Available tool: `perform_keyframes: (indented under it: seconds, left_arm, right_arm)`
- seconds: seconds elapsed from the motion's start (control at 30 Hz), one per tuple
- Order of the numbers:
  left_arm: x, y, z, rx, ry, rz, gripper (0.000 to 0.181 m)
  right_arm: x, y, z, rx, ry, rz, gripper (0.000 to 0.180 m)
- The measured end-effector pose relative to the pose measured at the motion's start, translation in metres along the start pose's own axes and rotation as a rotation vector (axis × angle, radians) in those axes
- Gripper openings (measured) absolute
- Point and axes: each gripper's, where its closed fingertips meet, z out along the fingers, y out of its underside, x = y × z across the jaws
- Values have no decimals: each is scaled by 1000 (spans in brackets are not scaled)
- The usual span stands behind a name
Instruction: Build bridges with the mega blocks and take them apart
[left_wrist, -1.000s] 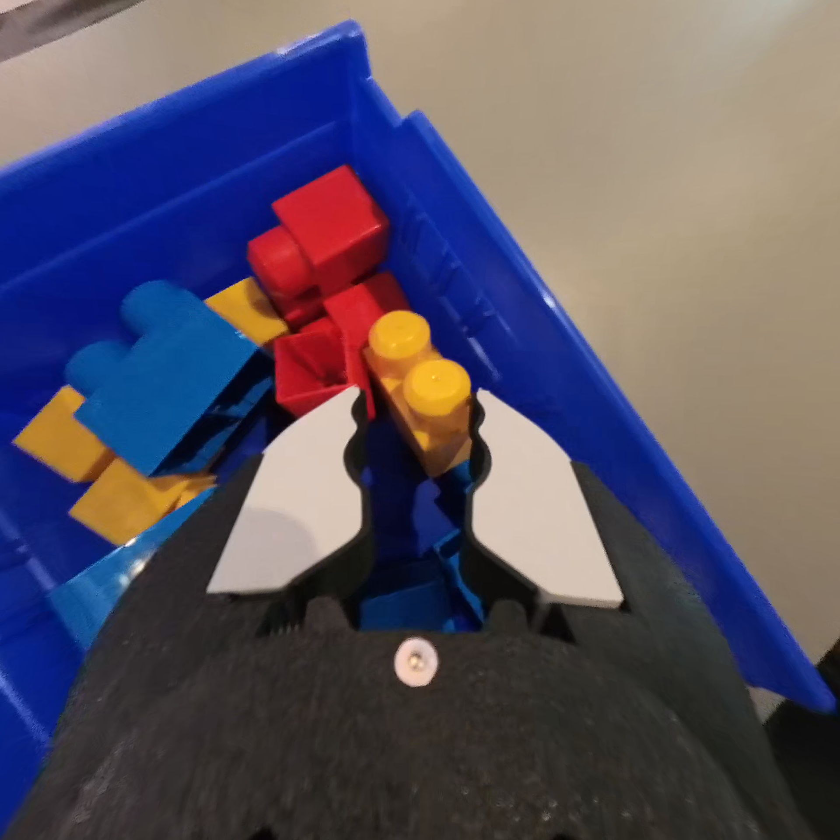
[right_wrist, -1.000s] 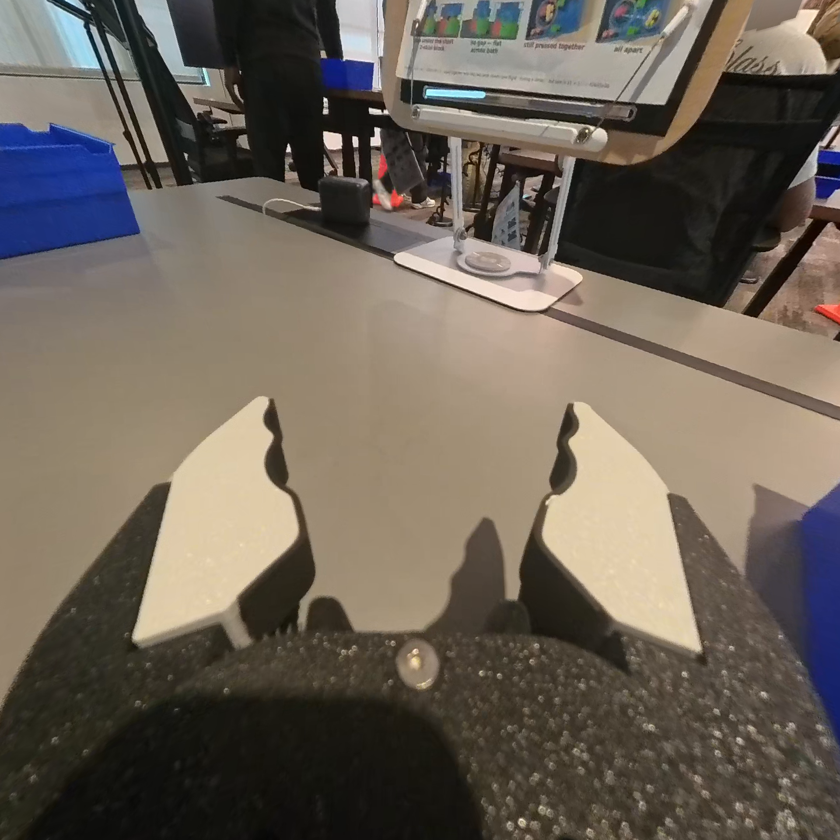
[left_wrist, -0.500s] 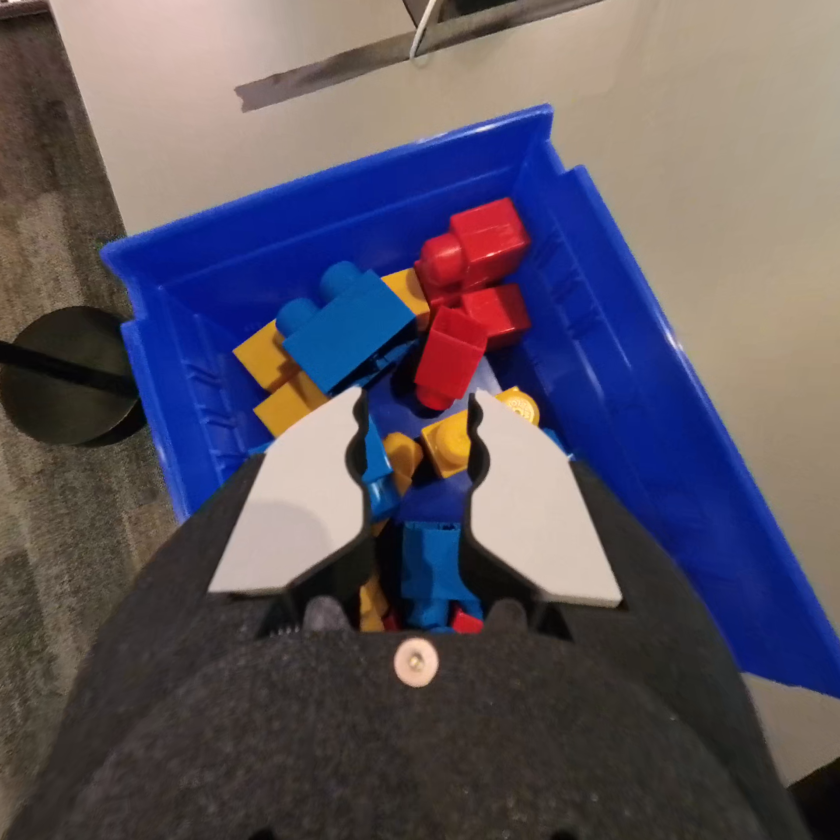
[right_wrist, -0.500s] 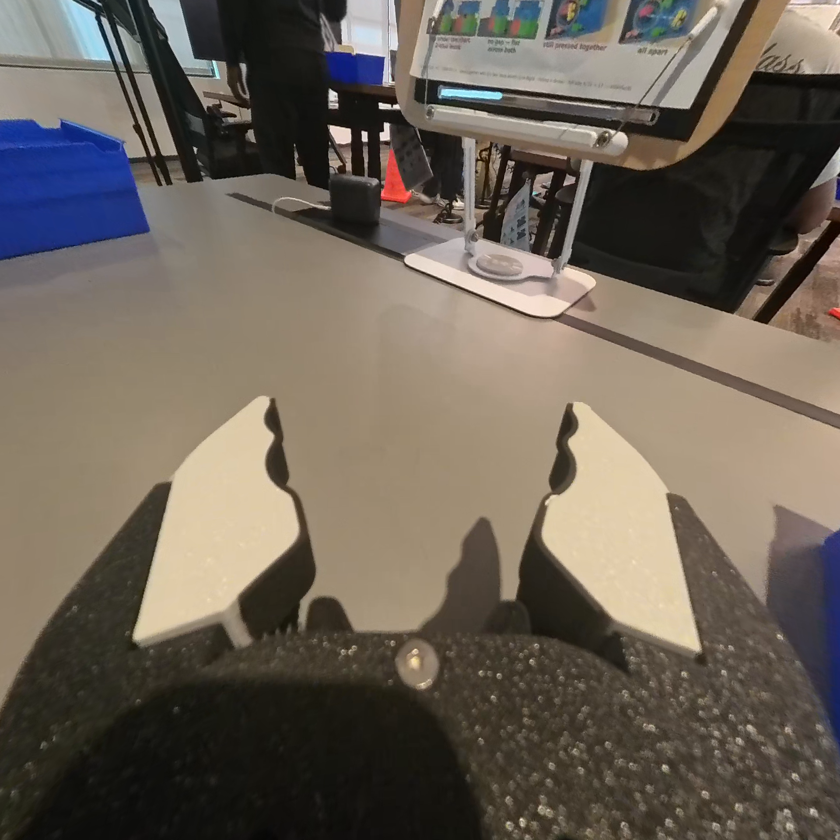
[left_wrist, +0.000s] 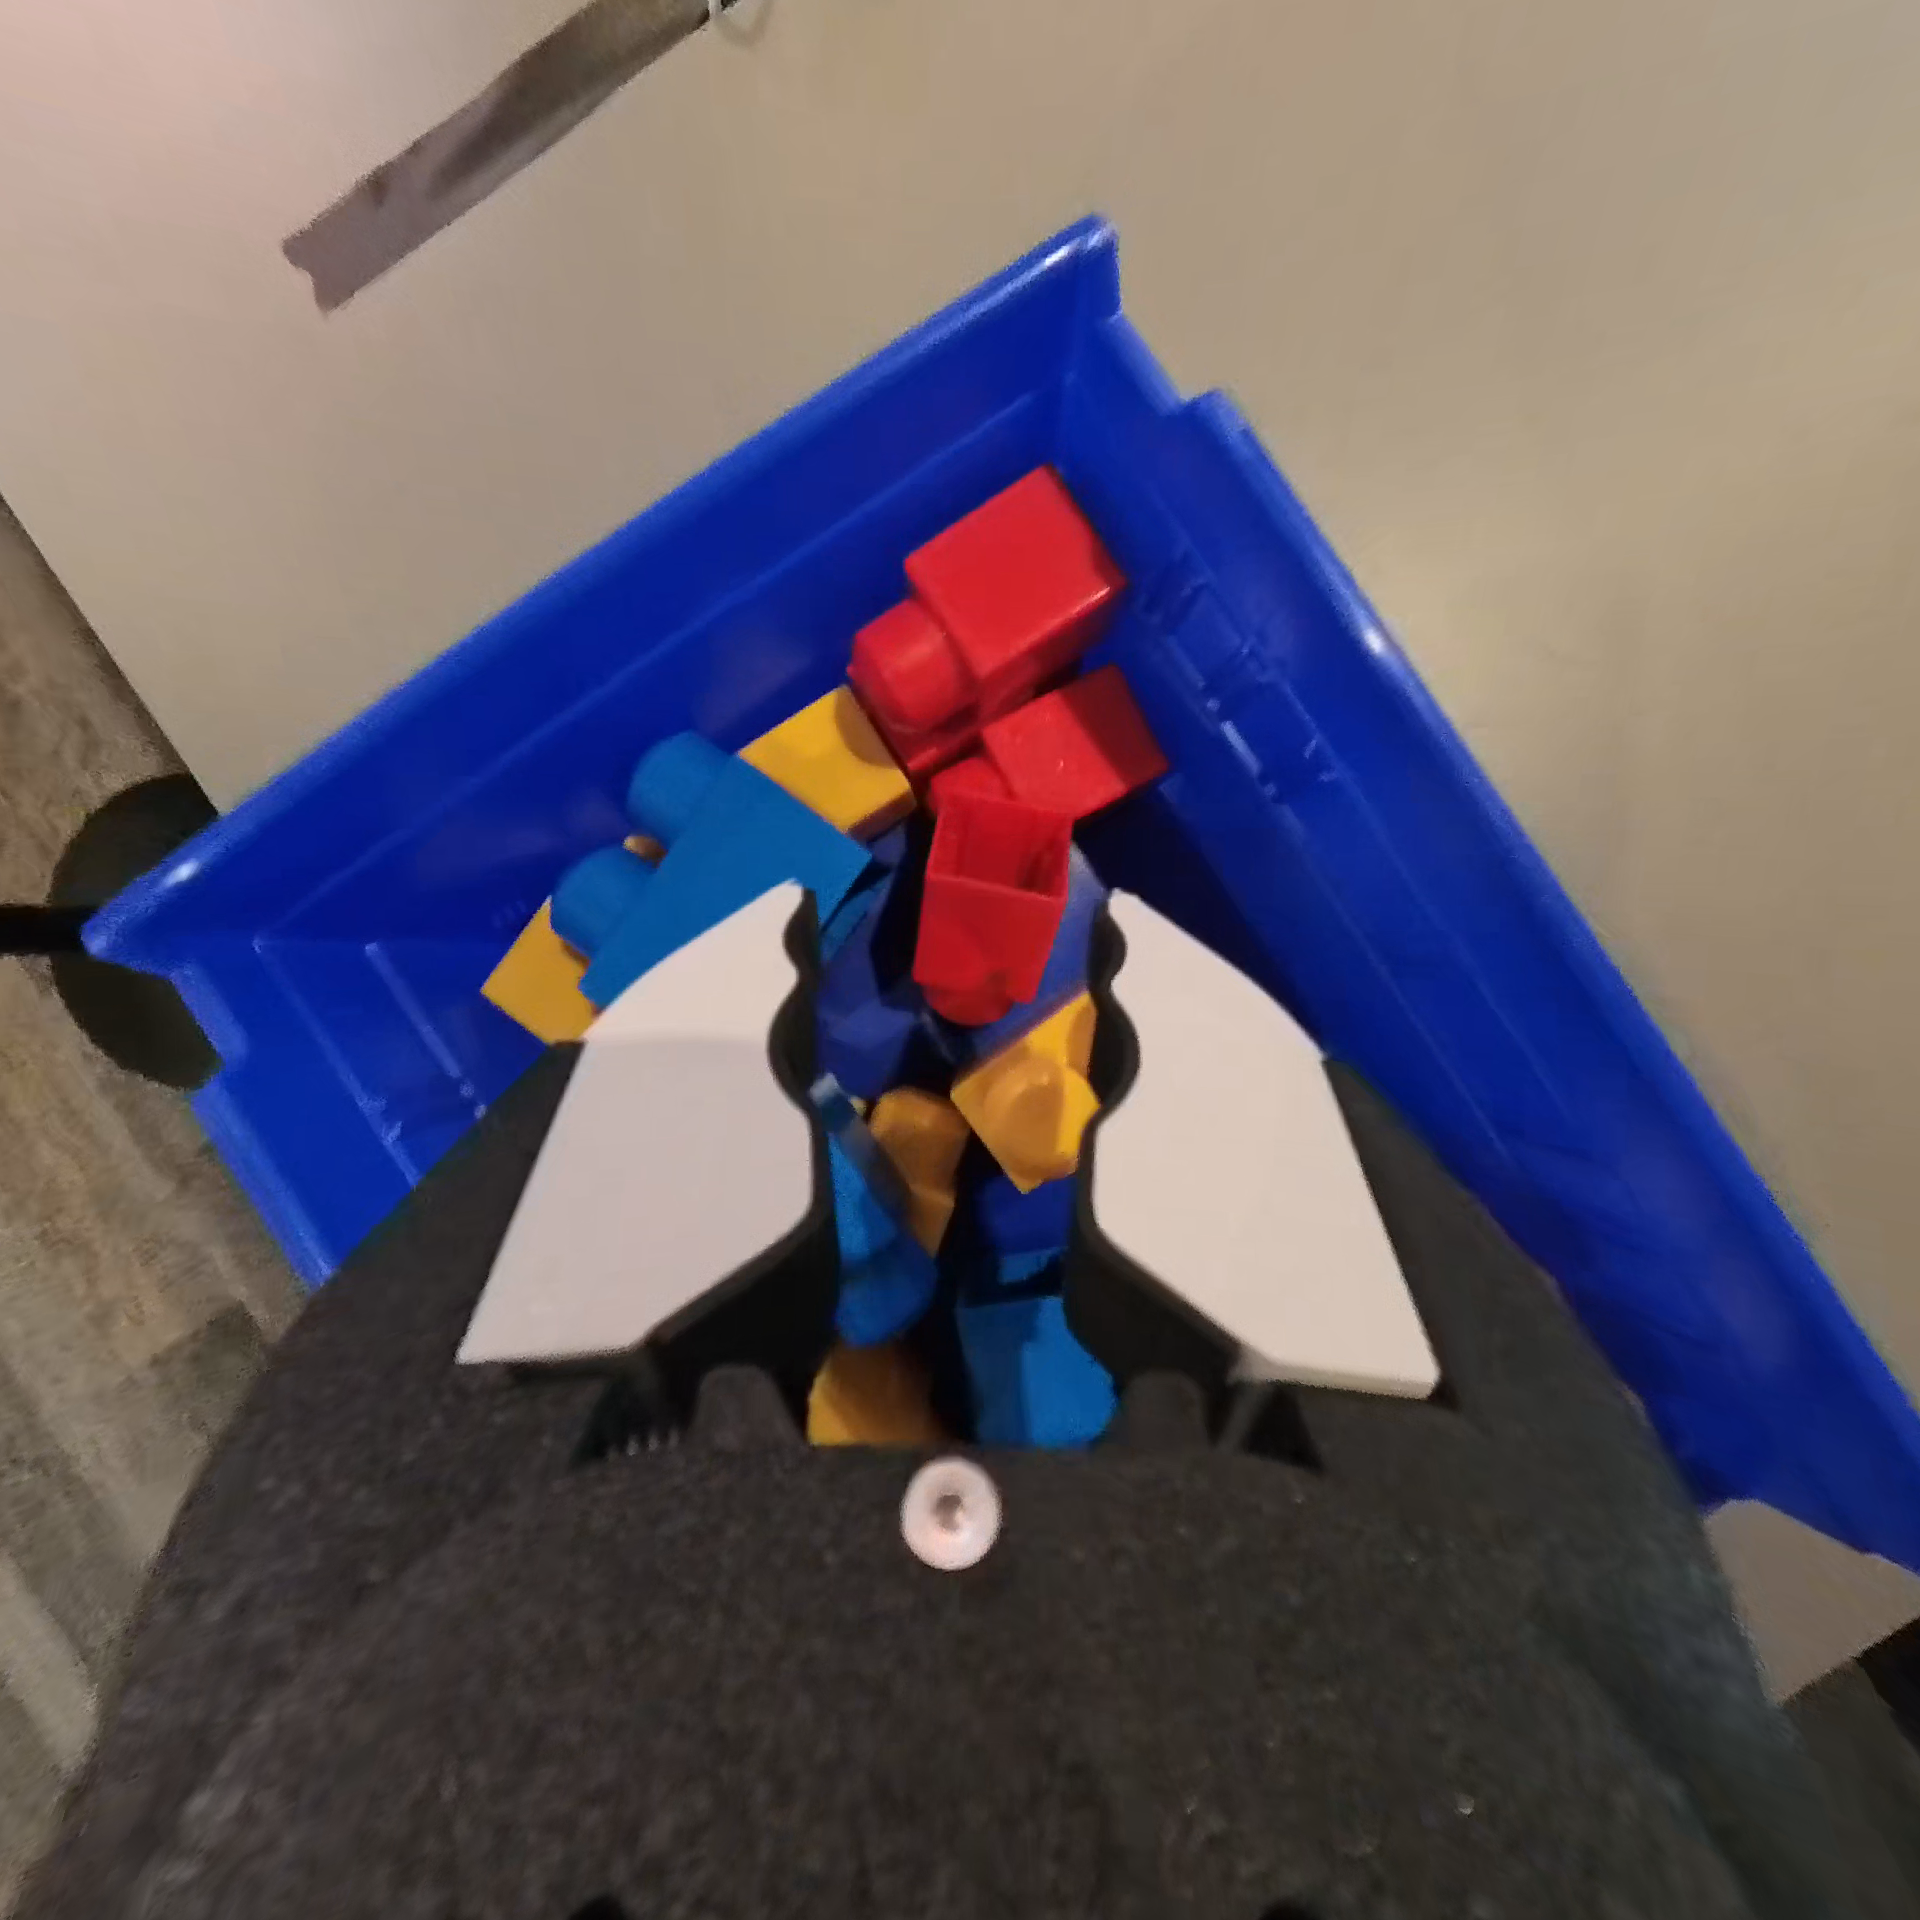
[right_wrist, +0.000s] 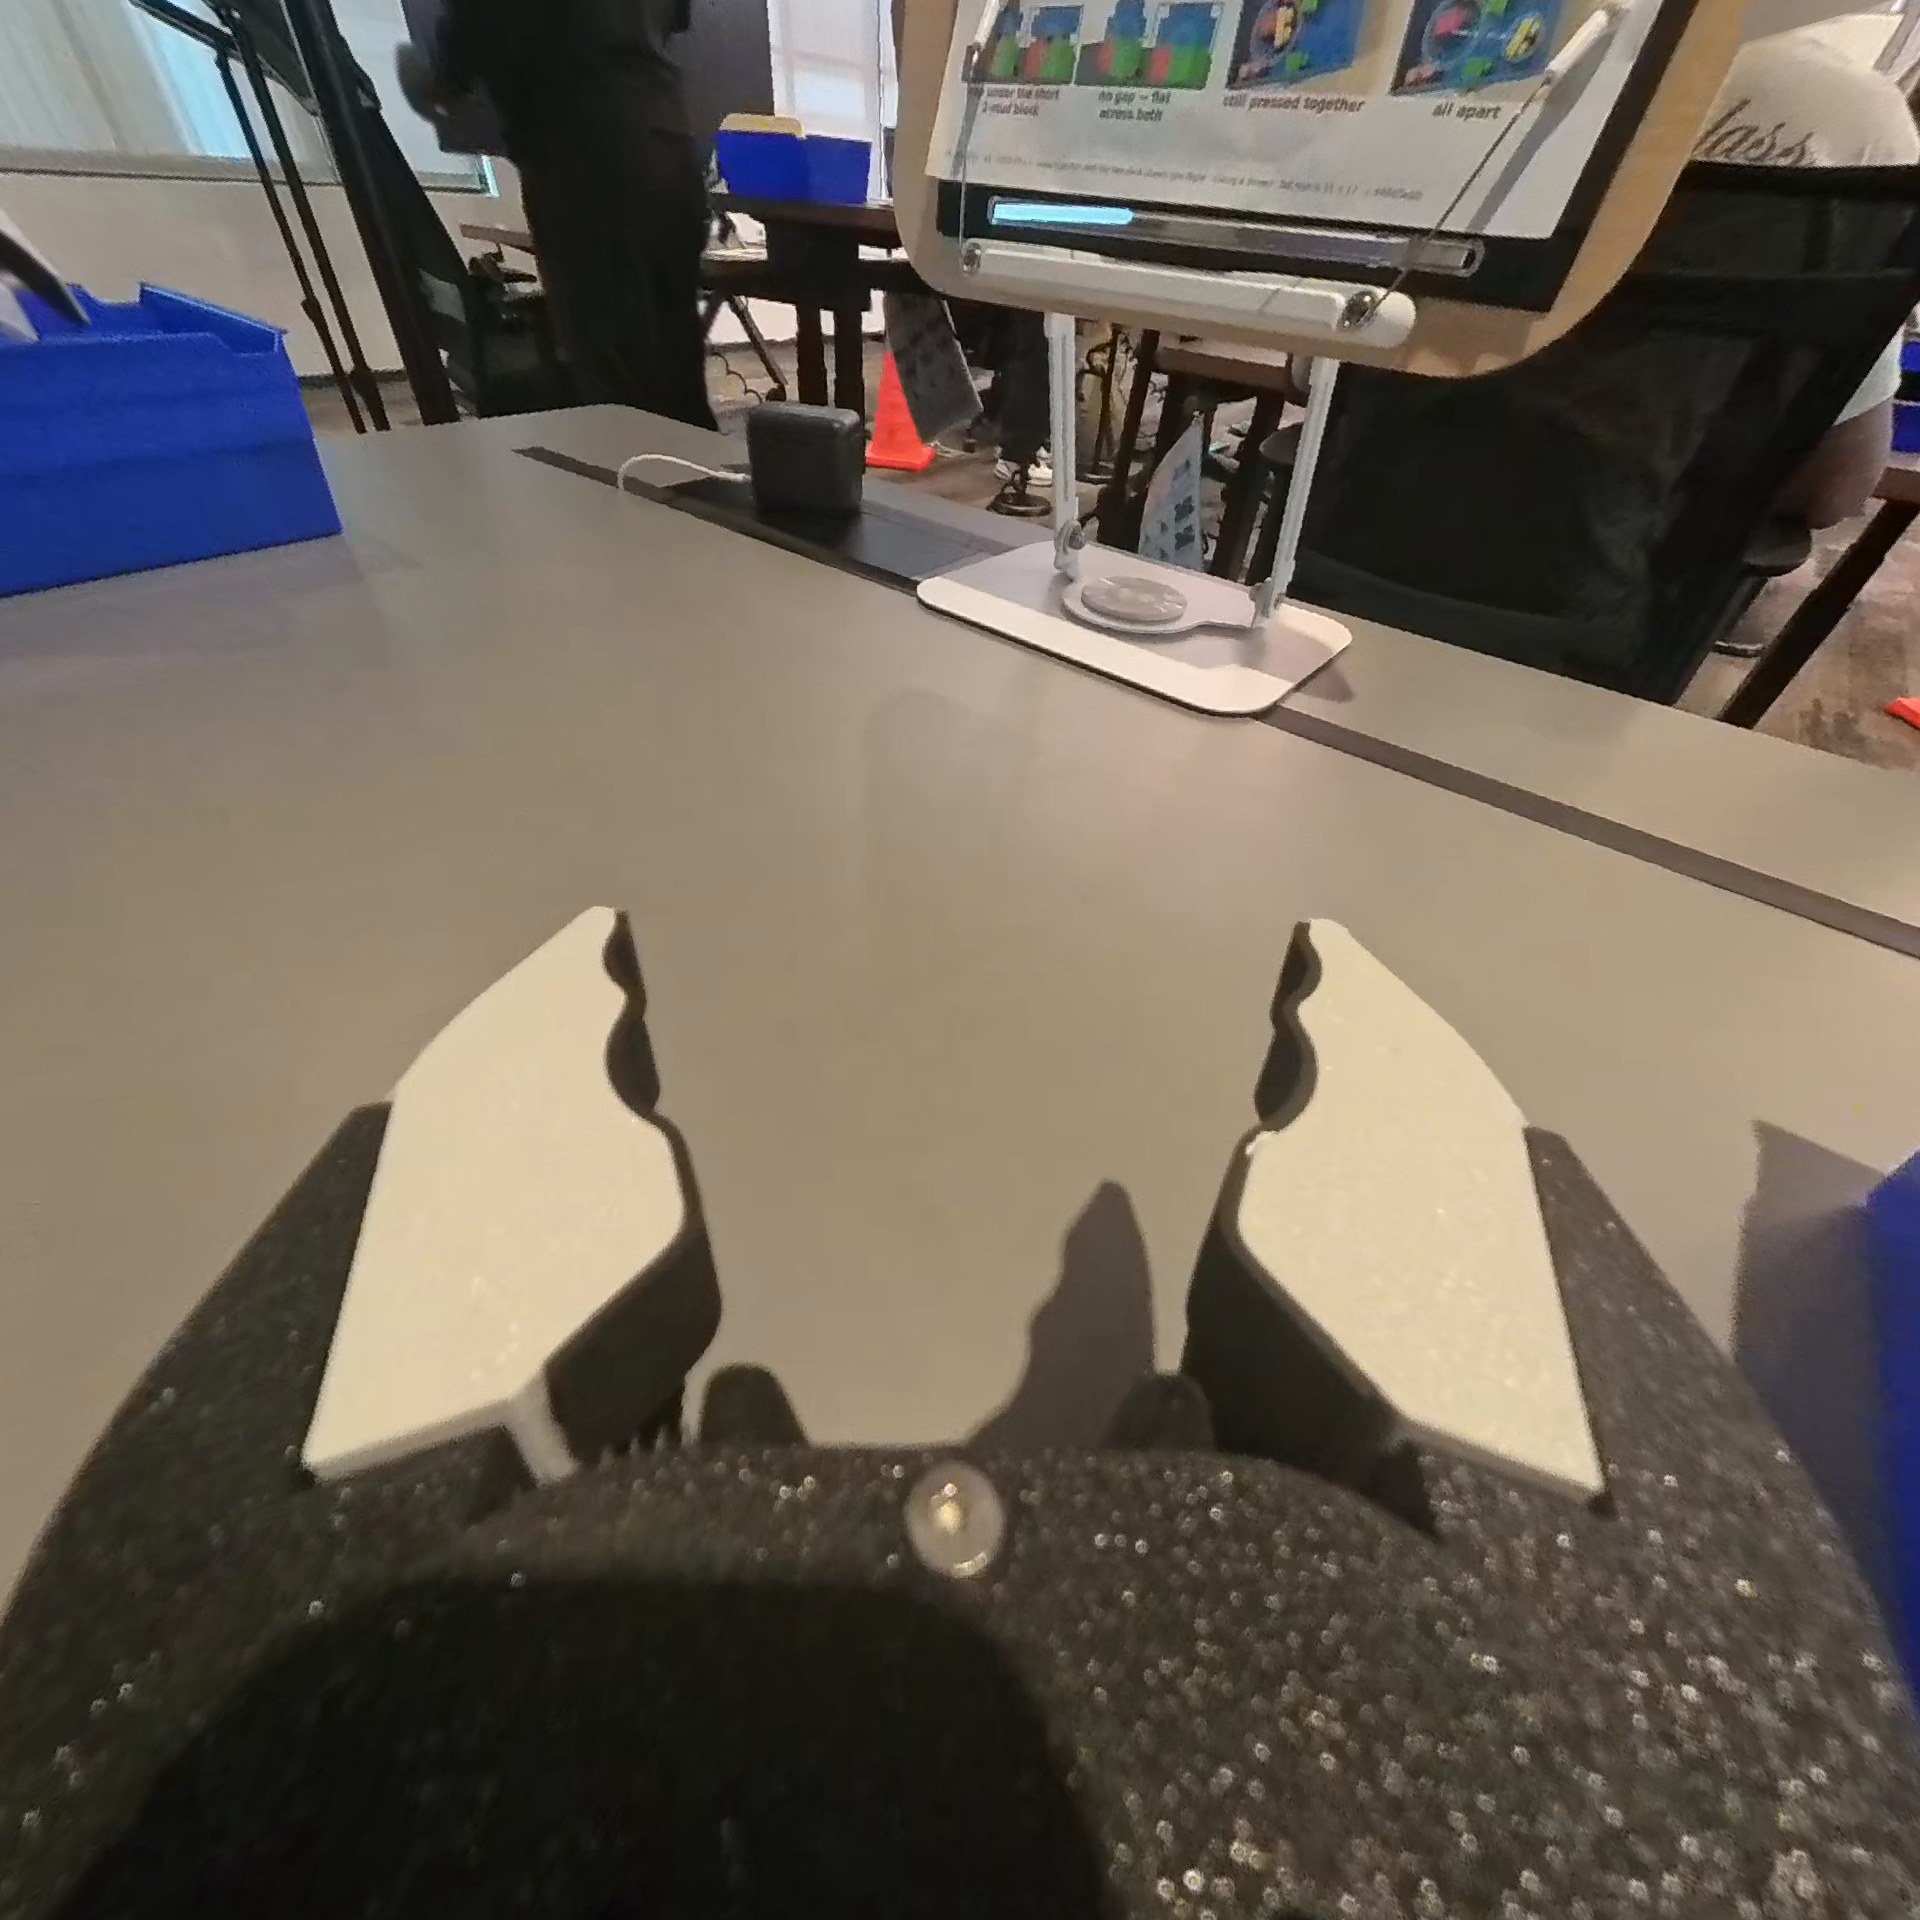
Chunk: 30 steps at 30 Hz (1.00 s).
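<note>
In the left wrist view a blue bin (left_wrist: 1455, 831) holds several loose red, yellow and blue mega blocks. My left gripper (left_wrist: 956, 914) is open and points down into the bin. A red block (left_wrist: 992, 914) with its hollow side up lies between the fingertips, apart from the left finger. A yellow block (left_wrist: 1023, 1122) and blue blocks (left_wrist: 873, 1236) lie lower in the gap. Two more red blocks (left_wrist: 1008, 613) sit at the far corner, and a blue block (left_wrist: 717, 862) at the left. My right gripper (right_wrist: 956, 935) is open and empty just above the bare grey table (right_wrist: 831, 779).
In the right wrist view a blue bin (right_wrist: 135, 457) stands at the far left. A tablet stand (right_wrist: 1143, 623) with an instruction sheet and a black charger (right_wrist: 805, 457) stand at the back. A blue edge (right_wrist: 1891, 1351) shows at the right. People and chairs are beyond the table.
My left gripper pulled back from the yellow block, then moved in over the red block, with the same finger gap. My right gripper stayed open and barely shifted.
</note>
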Motion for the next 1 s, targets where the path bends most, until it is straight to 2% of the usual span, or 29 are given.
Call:
perform_keyframes:
  seconds: [0.47,0.63,0.83,1.0]
  left_arm:
    - [-11,-33,29,74,43,419,42]
    - [-8,-29,41,-10,90,535,40]
    - [-13,-19,56,-147,72,625,42]
    - [-15,-17,63,-174,65,640,32]
  right_arm:
    - [0,-2,-3,20,-6,-8,114]
    - [1,-3,-3,28,-13,-1,115]
    - [-1,-3,-2,27,-29,-5,115]
    - [-3,-3,0,27,-41,-9,115]
